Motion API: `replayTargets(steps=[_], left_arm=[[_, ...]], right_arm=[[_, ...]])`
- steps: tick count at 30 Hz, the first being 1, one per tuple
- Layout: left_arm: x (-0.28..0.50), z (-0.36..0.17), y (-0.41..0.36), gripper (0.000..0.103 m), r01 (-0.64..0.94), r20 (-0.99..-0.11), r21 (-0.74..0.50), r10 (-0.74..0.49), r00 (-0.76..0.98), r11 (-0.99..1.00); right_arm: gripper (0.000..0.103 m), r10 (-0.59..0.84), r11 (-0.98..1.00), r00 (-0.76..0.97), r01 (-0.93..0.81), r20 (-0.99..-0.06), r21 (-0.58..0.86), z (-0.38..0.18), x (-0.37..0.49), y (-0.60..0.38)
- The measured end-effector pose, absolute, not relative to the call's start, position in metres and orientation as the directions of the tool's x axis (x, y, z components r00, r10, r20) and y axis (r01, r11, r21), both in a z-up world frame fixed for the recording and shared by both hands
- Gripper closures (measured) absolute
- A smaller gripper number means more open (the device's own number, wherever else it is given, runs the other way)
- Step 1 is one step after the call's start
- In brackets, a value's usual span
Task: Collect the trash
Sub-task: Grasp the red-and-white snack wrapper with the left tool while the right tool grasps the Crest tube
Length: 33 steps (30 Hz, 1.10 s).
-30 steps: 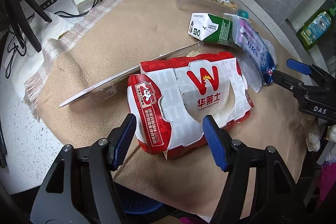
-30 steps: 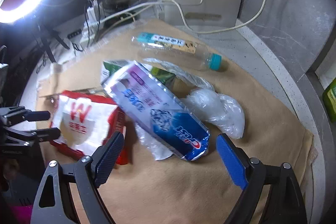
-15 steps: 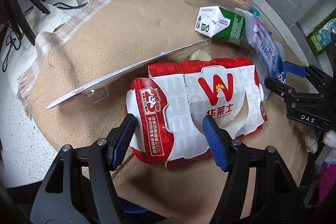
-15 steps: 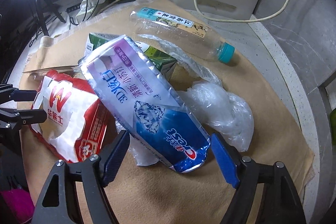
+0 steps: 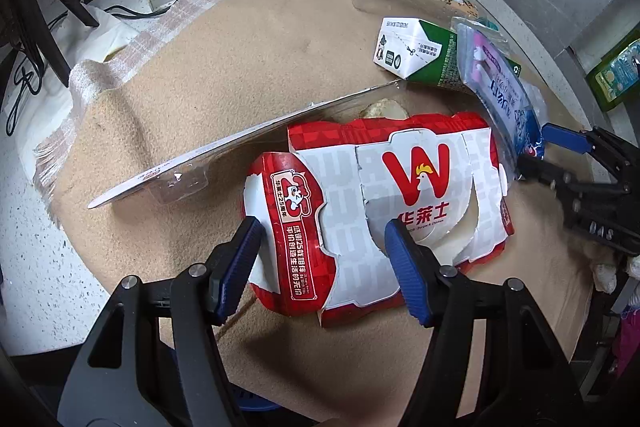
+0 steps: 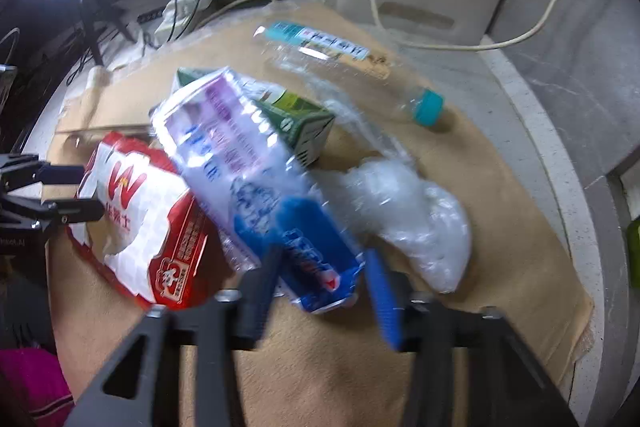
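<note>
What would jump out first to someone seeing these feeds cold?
The red-and-white chicken box fills the middle of the left wrist view, with the left gripper open around its near end. In the right wrist view the right gripper straddles the blue end of the toothpaste package, which lies across the box and the green carton; that view is motion-blurred.
</note>
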State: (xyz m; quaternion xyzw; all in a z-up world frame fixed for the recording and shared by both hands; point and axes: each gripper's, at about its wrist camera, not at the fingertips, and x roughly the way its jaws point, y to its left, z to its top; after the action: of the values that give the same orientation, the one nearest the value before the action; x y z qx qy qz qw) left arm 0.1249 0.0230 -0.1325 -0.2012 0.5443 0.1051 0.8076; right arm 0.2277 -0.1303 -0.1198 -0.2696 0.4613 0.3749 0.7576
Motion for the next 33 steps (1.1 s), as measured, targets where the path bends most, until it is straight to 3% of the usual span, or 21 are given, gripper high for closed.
replayTargets(steps=[3,8,12,18,24,27,29,31,33], left_arm=[[0.125,-0.133,0.023,0.037,-0.390,-0.923,-0.199,-0.038,0.383,0.899],[0.125,-0.134,0.018,0.039,-0.389,-0.919,-0.178,-0.011,0.394,0.904],[0.120,-0.126,0.017,0.054,-0.384,-0.907,-0.199,-0.021,0.421,0.901],[0.117,-0.120,0.017,0.060,-0.371,-0.901,-0.194,-0.016,0.433,0.908],[0.110,-0.108,0.013,0.080,-0.330,-0.885,-0.216,-0.042,0.464,0.919],[0.114,-0.114,0.005,0.080,-0.305,-0.900,-0.195,-0.047,0.433,0.932],[0.115,-0.120,0.004,0.071,-0.325,-0.908,-0.180,-0.030,0.417,0.928],[0.117,-0.128,0.005,0.033,-0.338,-0.921,-0.161,-0.019,0.389,0.927],[0.117,-0.137,0.007,0.030,-0.360,-0.930,-0.160,-0.018,0.367,0.919]], right_arm=[[0.036,0.267,0.525,0.318,-0.839,-0.910,-0.140,-0.130,0.222,-0.120],[0.038,0.249,0.507,0.341,-0.843,-0.906,-0.178,-0.135,0.221,-0.113],[0.039,0.296,0.525,0.334,-0.839,-0.895,-0.140,-0.123,0.220,-0.121],[0.039,0.359,0.539,0.304,-0.839,-0.882,-0.070,-0.107,0.213,-0.132],[0.040,0.406,0.577,0.255,-0.816,-0.877,0.030,-0.106,0.203,-0.146],[0.040,0.370,0.583,0.245,-0.812,-0.896,0.019,-0.118,0.198,-0.145],[0.040,0.348,0.577,0.241,-0.816,-0.906,0.005,-0.126,0.194,-0.141],[0.039,0.334,0.584,0.263,-0.812,-0.905,-0.020,-0.130,0.192,-0.138],[0.039,0.328,0.595,0.267,-0.803,-0.906,-0.021,-0.129,0.194,-0.136]])
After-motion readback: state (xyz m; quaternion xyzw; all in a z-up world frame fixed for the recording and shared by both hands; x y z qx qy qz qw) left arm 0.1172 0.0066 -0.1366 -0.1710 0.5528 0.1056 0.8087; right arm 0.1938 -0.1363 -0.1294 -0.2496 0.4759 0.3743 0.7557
